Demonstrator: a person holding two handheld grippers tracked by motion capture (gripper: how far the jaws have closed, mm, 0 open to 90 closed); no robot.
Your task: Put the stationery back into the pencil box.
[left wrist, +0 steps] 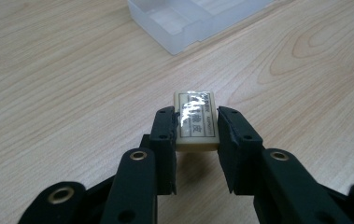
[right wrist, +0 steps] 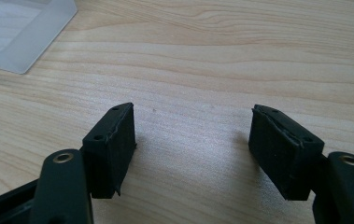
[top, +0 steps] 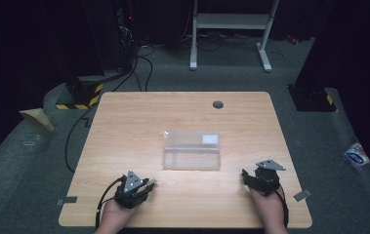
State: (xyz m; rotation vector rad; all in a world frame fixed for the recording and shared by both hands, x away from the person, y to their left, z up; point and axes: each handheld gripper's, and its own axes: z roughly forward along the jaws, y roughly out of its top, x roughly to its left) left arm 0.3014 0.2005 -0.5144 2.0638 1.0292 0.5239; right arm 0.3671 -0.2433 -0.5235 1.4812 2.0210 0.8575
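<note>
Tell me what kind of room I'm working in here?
Probably a lab or recording studio, not a home: a lone wooden table on grey carpet, dark curtained surroundings, cables running to equipment at the back, and hazard-striped tape on a stand base.

Cream wrapped eraser [left wrist: 195, 121], flat, clamped sideways

A clear rectangular plastic box [top: 191, 150] is lying at the middle of the light wooden table [top: 124, 122]. A small cream wrapped eraser [left wrist: 195, 120] is sitting on the tabletop near the box, while the left gripper [top: 149, 183] and the right gripper [top: 247, 176] are resting at the near edge, left and right of the box
</note>
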